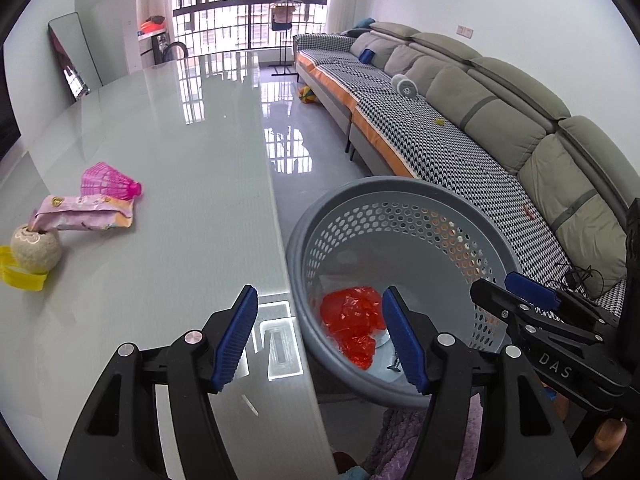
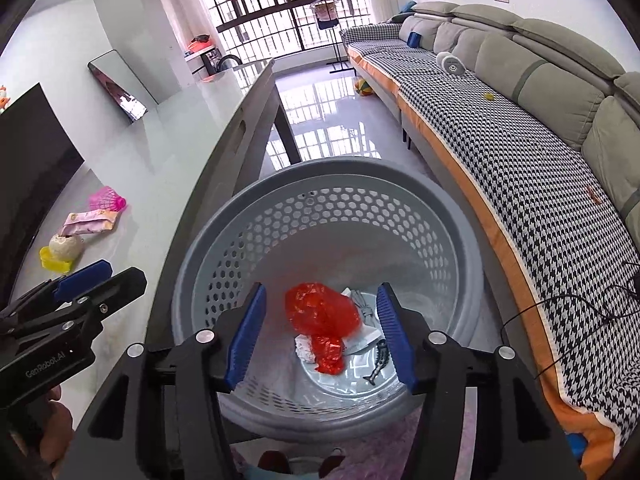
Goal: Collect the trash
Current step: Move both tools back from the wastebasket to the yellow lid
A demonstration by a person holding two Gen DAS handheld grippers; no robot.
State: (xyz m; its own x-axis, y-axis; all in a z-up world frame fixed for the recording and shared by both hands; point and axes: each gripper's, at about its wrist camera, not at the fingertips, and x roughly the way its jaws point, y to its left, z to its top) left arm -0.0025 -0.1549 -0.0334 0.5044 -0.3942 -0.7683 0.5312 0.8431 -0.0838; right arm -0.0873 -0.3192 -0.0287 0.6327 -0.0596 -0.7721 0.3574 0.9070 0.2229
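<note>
Two grippers hang with their fingers apart and nothing between them: the left gripper [image 1: 320,336] over the table [image 1: 168,200] edge, the right gripper [image 2: 320,336] above the bin [image 2: 320,184]. Red wrap [image 2: 322,314] lies crumpled on the bin floor. Only the right view shows white scraps [image 2: 362,306] and a small dark toy [image 2: 378,364] beside it; the left view gives the closer look at the tabletop litter: a pink shuttlecock [image 1: 110,180], a pink packet [image 1: 84,214], a ball [image 1: 36,248] and yellow wrap [image 1: 20,276]. Glossy grey table, shiny tiled floor [image 1: 288,120], a long grey sofa [image 1: 500,120] with a houndstooth cover, and a barred window [image 1: 248,0] hung with laundry.
</note>
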